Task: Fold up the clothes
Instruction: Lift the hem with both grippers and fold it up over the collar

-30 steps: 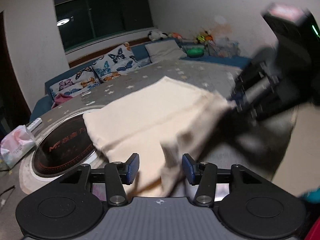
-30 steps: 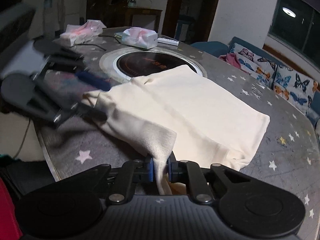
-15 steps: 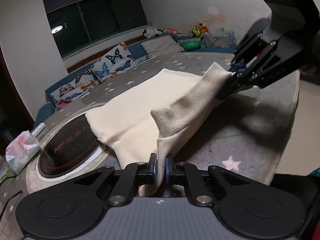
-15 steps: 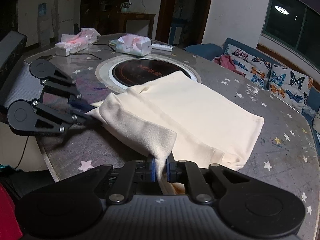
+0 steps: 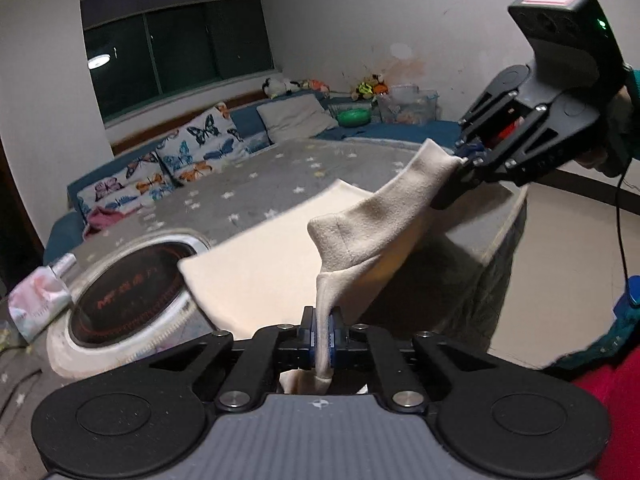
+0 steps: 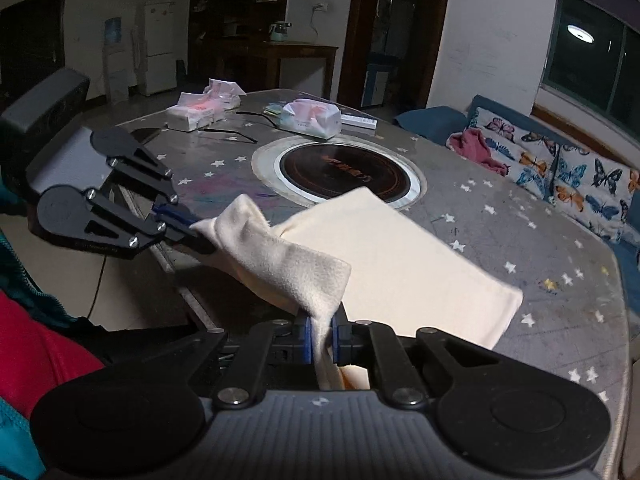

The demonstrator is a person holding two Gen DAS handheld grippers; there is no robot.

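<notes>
I have the cream garment [image 5: 276, 272] part-folded, far half flat on the bench [image 6: 520, 216]. Left gripper [image 5: 322, 330] and right gripper [image 6: 321, 334] each clamped on a near corner, near edge raised. Left: carry it over, lay down, release.

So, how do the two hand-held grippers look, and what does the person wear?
Each hand-held gripper, left and right, has black linkage arms with silver screws, two round black discs, blue pads and a ribbed grey body. The right one carries a grey camera block with a green light, and a thin black cable hangs from it. The person wears a teal sleeve and red clothing.
</notes>
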